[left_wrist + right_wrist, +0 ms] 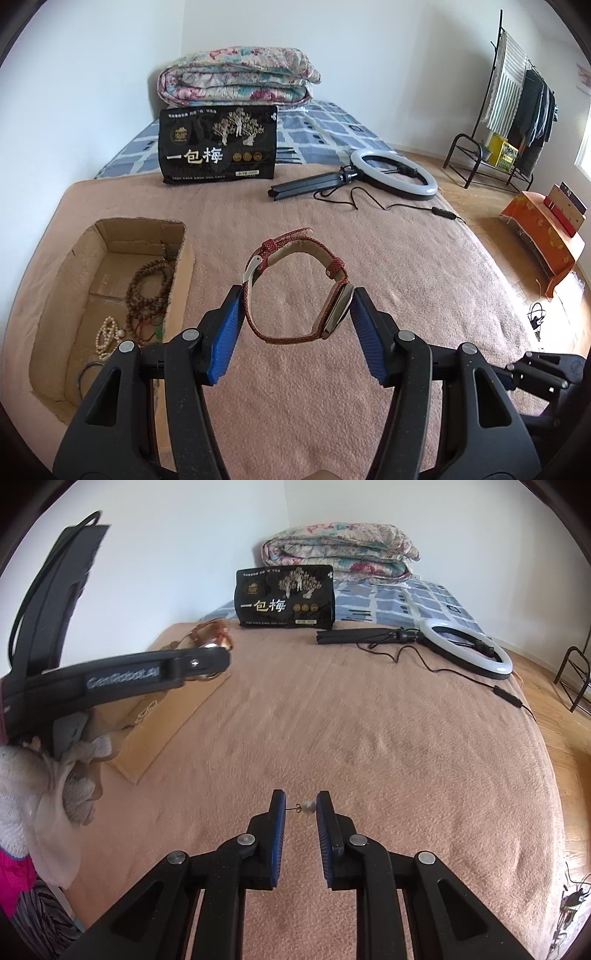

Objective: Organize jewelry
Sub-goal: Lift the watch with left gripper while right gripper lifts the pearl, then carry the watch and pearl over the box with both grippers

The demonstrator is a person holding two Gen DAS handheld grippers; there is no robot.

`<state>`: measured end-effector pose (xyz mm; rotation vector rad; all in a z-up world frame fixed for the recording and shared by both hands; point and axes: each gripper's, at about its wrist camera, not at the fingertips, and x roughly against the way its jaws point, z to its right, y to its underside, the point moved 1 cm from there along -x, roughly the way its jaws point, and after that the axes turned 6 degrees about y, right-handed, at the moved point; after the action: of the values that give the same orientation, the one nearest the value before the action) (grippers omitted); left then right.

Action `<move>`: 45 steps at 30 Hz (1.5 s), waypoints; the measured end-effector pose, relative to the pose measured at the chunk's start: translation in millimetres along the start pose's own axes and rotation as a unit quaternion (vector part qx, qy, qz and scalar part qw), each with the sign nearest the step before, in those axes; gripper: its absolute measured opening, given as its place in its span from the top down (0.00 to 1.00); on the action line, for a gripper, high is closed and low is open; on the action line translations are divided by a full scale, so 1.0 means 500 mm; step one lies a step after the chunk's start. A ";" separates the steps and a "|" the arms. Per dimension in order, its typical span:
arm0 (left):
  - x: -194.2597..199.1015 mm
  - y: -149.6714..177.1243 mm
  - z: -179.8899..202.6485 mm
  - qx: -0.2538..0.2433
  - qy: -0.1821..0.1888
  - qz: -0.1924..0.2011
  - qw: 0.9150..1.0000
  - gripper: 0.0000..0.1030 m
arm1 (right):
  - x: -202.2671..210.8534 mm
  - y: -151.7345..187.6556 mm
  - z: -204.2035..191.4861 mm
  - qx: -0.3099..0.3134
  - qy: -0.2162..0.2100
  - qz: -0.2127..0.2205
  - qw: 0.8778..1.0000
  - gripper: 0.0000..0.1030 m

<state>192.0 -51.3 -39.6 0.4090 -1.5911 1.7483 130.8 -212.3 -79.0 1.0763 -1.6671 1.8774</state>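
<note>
Bedroom setup: a bed covered by a fuzzy pinkish-tan blanket [314, 229], with a blue checked sheet behind it and a folded floral quilt [236, 75] at the top of the frame. Leaning in front of the quilt is a glossy black snack bag [218, 144] printed with "一包梅" in big white characters plus a gold tree drawing; the smaller print is too tiny to read. A white ring light [393, 172] with its folded black tripod and cable lies in the upper right of the blanket.

Left gripper [297, 308] is clamped on a wristwatch [295, 286], held above the blanket at frame centre: red woven strap with pale speckles, metal buckle against one ribbed blue pad, the round metal case against the other. In the right wrist view that gripper's arm reads "GenRobot.AI".

Right gripper [301, 806] is nearly shut, pinching a pearl stud earring [307, 806] by its post and bead, low in the frame.

At the left sits an open cardboard box [107, 236] holding brown wooden bead strands [147, 288] and a whitish bead bracelet [107, 334].
</note>
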 end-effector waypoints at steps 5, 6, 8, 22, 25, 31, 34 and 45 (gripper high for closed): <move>0.044 0.002 -0.010 -0.008 -0.008 0.016 1.000 0.42 | 0.015 -0.012 -0.002 -0.010 -0.002 0.010 1.000 0.85; 0.054 0.003 -0.014 -0.008 -0.009 0.019 1.000 0.42 | 0.015 -0.015 -0.004 -0.010 -0.002 0.011 1.000 0.85; 0.069 0.006 -0.024 -0.007 -0.012 0.024 1.000 0.42 | 0.019 -0.021 -0.010 -0.010 -0.004 0.014 1.000 0.85; 0.151 0.031 -0.112 0.005 -0.044 0.040 0.998 0.42 | 0.007 -0.071 -0.098 0.005 -0.025 0.027 0.999 0.85; 0.164 0.036 -0.138 0.013 -0.051 0.042 0.998 0.42 | -0.001 -0.082 -0.121 0.008 -0.033 0.028 0.999 0.85; 0.183 0.047 -0.185 0.026 -0.066 0.048 0.996 0.42 | -0.019 -0.108 -0.171 0.017 -0.048 0.031 0.998 0.85; 0.190 0.054 -0.211 0.033 -0.072 0.049 0.996 0.42 | -0.027 -0.116 -0.196 0.021 -0.054 0.031 0.998 0.85; 0.200 0.071 -0.311 0.064 -0.097 0.045 0.992 0.42 | -0.070 -0.152 -0.266 0.033 -0.080 0.029 0.996 0.85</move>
<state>135.1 127.6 -27.6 0.5944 -1.6577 1.9352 171.7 -62.7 -54.7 1.2469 -1.7505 1.9397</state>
